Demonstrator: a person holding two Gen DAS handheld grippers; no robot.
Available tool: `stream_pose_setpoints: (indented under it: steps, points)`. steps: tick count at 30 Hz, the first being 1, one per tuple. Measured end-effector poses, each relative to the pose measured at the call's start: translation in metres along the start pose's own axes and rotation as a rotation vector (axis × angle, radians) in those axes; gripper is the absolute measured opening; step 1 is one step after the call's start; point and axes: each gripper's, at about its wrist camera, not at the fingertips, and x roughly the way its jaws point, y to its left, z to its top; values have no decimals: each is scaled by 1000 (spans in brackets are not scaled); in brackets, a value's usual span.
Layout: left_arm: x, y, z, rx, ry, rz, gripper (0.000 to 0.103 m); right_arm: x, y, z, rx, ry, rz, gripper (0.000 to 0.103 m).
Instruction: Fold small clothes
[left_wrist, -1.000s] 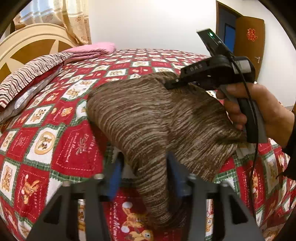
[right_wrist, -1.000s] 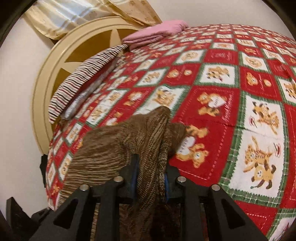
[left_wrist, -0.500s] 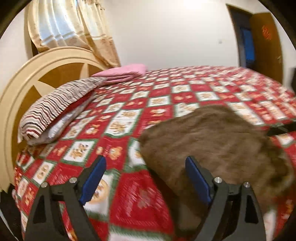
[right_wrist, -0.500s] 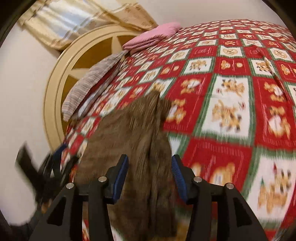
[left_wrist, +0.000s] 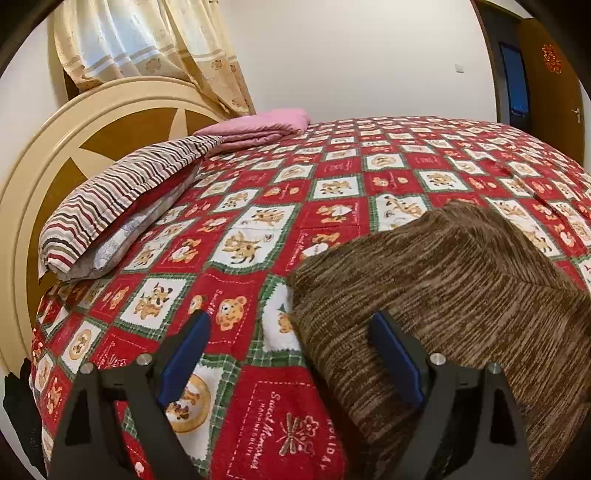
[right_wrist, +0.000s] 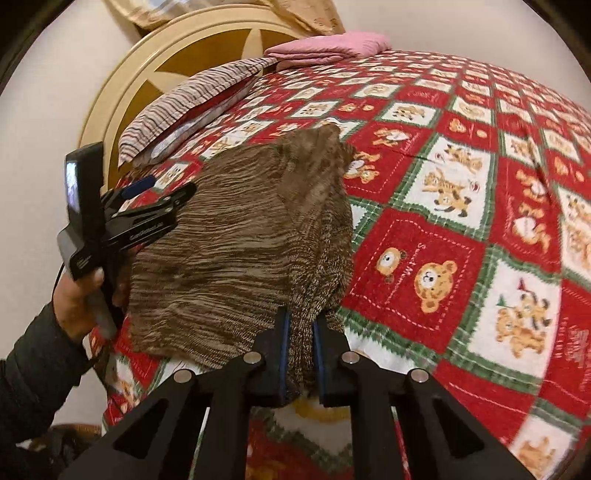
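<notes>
The bed (left_wrist: 258, 229) fills the room ahead of both tongs, its red-and-green bear quilt (right_wrist: 443, 229) spread flat. Beyond the tongs stands the round cream headboard (left_wrist: 55, 155), with a curtain (left_wrist: 147, 48) above it. A striped pillow (left_wrist: 122, 199) lies ahead and to the left of the left tongs, and a pink folded cloth (left_wrist: 266, 123) lies farther off behind it.

The brown knit garment (right_wrist: 240, 236) lies on the quilt near the bed's edge, doubled over. It stretches ahead of the right tongs (right_wrist: 301, 354), which are clamped on its near edge, fabric pinched between the blue pads. The left tongs (left_wrist: 288, 354) are spread wide and hold nothing; their right finger sits over the garment's left edge, their left finger over bare quilt. In the right wrist view they show to the left of the garment, held by the left hand (right_wrist: 79, 295).
</notes>
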Motion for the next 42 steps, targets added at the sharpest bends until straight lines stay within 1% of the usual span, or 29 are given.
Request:
stream_pose_setpoints:
  steps: [1,5,8,12,15,16,17,18,20,26,27,28,29,31,33,36,42]
  points:
    - [0,-1,0,4,-1,0,98,-3,0,0,-8,6,-16,10]
    - [5,-5,-2,7,6,-13,100,2,-13,0,2,35,-81,10]
    - [8,-3,-3,-5,15,-28,102,11,-25,-6,42,48,-72,10]
    - [13,1,-5,-34,34,-60,103,12,-34,-13,99,15,-32,10]
    - [11,0,-5,-32,36,-51,103,14,-37,-19,135,-10,-11,10]
    - [9,-2,-5,-25,39,-44,103,13,-37,-19,151,-19,-11,11]
    - [6,-3,-4,-19,46,-42,103,12,-36,-20,164,-24,-9,15]
    - [3,-3,-5,-20,52,-47,103,11,-35,-20,177,-34,-11,15]
    - [-7,-3,-6,-26,54,-69,103,8,-32,-22,196,-52,-19,20]
    - [-42,2,-10,-29,30,-81,103,6,-26,-26,220,-92,-60,25]
    - [-49,5,-11,-34,22,-84,103,1,-24,-27,244,-96,-77,28]
    - [-57,8,-11,-41,11,-85,103,-7,-23,-29,269,-107,-111,38]
    - [-67,12,-11,-49,-6,-90,103,-15,-19,-31,279,-132,-136,46]
    - [-85,19,-12,-60,-31,-96,103,-32,-9,-34,273,-184,-161,50]
    - [-99,24,-13,-63,-52,-103,103,-51,10,-37,241,-232,-187,50]
    - [-117,31,-15,-79,-73,-117,103,-69,35,-38,188,-278,-197,50]
    - [-138,34,-14,-95,-104,-150,103,-94,83,-40,102,-356,-216,52]
